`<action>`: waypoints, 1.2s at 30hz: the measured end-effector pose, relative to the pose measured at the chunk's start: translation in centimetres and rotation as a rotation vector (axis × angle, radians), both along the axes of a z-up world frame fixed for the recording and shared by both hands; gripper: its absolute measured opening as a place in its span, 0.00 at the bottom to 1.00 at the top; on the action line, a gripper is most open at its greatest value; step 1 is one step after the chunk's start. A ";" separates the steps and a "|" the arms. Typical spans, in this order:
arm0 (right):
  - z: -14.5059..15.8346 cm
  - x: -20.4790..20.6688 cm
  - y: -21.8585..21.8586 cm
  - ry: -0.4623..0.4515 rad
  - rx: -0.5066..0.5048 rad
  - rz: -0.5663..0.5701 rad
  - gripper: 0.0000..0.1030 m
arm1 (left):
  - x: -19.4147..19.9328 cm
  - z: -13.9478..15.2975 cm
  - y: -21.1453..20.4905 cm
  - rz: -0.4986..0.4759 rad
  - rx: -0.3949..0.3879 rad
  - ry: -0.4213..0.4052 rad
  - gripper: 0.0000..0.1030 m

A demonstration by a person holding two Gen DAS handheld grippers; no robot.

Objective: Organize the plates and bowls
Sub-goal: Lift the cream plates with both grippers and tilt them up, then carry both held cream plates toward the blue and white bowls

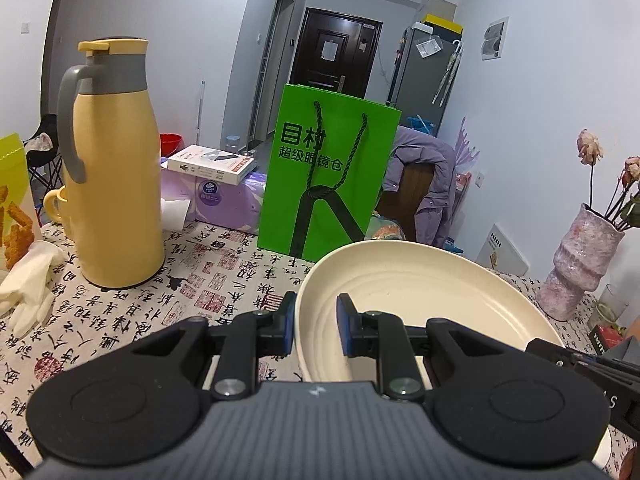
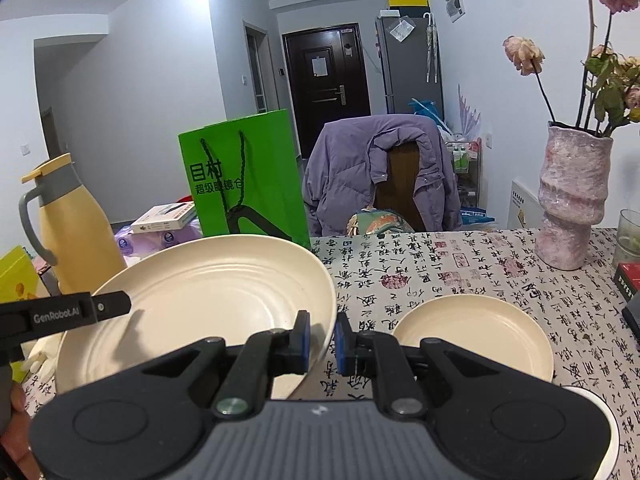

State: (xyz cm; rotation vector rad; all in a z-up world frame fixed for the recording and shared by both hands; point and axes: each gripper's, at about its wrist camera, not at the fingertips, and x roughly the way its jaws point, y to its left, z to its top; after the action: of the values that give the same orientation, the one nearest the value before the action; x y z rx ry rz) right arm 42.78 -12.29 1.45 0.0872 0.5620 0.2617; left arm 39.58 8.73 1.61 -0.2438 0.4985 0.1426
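Observation:
A large cream plate [image 1: 420, 300] is held tilted above the table between both grippers. My left gripper [image 1: 316, 320] straddles its left rim, jaws narrow on the rim. In the right wrist view the same large plate [image 2: 200, 300] fills the left, and my right gripper [image 2: 322, 340] is closed on its right rim. A smaller cream plate [image 2: 476, 336] lies flat on the calligraphy tablecloth [image 2: 460, 268] just right of my right gripper. The left gripper's body [image 2: 64, 314] shows over the plate's left side.
A yellow thermos jug [image 1: 112, 168] and a white glove [image 1: 28, 284] are at the left. A green paper bag [image 1: 328, 176] stands at the table's far edge. A pink vase with dried flowers [image 2: 572, 196] and a glass [image 2: 628, 236] stand at the right. A chair with a purple jacket [image 2: 384, 176] is behind.

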 end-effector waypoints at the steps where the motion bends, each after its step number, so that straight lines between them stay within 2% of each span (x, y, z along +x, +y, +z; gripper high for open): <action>1: 0.0 -0.2 -0.1 -0.001 0.000 0.000 0.12 | -0.2 0.0 -0.1 -0.001 0.003 0.000 0.20; 36: 2.4 -8.2 -2.6 -0.055 0.036 -0.014 0.12 | -8.4 3.0 -2.8 -0.005 0.038 -0.063 0.20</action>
State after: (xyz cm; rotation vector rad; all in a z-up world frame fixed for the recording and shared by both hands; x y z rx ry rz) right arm 34.63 -14.86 3.86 0.1181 0.5022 0.2594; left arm 31.23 5.96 4.64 -0.2092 0.4330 0.1388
